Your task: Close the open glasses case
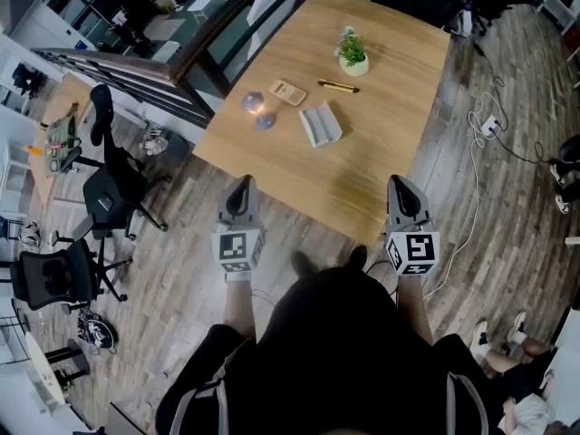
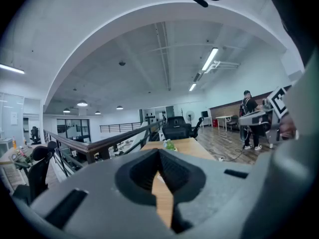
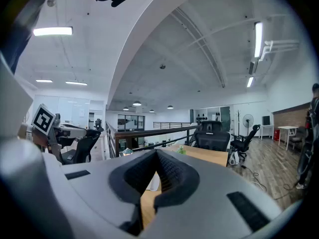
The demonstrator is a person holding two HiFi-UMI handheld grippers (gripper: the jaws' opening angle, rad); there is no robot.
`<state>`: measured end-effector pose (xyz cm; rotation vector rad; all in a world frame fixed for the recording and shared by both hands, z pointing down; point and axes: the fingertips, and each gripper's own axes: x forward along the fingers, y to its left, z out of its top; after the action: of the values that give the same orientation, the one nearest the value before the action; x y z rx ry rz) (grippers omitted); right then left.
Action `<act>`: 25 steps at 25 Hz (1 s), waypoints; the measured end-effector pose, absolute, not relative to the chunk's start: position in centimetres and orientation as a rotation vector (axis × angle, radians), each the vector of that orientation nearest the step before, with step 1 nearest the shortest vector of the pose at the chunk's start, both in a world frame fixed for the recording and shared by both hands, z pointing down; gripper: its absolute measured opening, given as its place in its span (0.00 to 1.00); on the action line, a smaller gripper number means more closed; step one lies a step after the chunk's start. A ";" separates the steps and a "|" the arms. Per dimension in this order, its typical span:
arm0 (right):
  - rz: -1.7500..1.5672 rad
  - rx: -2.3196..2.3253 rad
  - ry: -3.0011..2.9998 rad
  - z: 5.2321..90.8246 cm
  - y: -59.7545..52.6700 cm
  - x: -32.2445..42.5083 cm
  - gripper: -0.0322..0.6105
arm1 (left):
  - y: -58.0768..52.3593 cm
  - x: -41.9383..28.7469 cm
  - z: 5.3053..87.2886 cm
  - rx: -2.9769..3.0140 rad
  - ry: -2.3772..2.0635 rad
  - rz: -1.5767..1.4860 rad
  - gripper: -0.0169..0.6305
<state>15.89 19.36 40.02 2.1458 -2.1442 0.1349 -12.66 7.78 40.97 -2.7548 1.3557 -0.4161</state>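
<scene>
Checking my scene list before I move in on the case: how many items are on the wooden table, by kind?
Open grey glasses case: 1
Green potted plant in a white pot: 1
Slim dark-and-gold pen: 1
Flat tan rectangular object: 1
Round bluish discs: 2
Total: 6

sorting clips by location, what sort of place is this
Probably an open-plan office or lab on an upper level: a wooden table on plank flooring, black swivel office chairs beside a railing, and strip lights on a high ceiling.
</scene>
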 end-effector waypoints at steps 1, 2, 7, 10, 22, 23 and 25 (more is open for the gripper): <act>0.131 2.139 -2.163 39.9 19.2 16.0 0.07 | 7.8 -12.3 40.9 -2.752 1.355 -0.413 0.02; 0.128 2.132 -2.180 39.8 19.1 16.1 0.07 | 7.8 -12.0 40.8 -2.750 1.356 -0.411 0.02; 0.124 2.103 -2.209 40.2 19.5 17.0 0.07 | 8.2 -10.6 40.7 -2.733 1.375 -0.416 0.02; 0.147 2.101 -2.233 40.6 19.8 17.8 0.07 | 8.4 -9.7 40.2 -2.713 1.391 -0.396 0.02; 0.271 2.121 -2.316 43.1 19.7 22.3 0.07 | 9.1 -6.9 40.5 -2.643 1.478 -0.449 0.02; 0.280 2.118 -2.322 43.1 19.3 22.2 0.07 | 9.1 -7.0 40.6 -2.644 1.470 -0.454 0.02; 0.295 2.103 -2.338 43.2 18.4 21.8 0.07 | 8.5 -7.3 41.1 -2.653 1.461 -0.466 0.02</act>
<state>21.81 18.36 43.20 2.1026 -2.3375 0.2947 -7.34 8.50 41.07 -2.6534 1.4611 -0.4662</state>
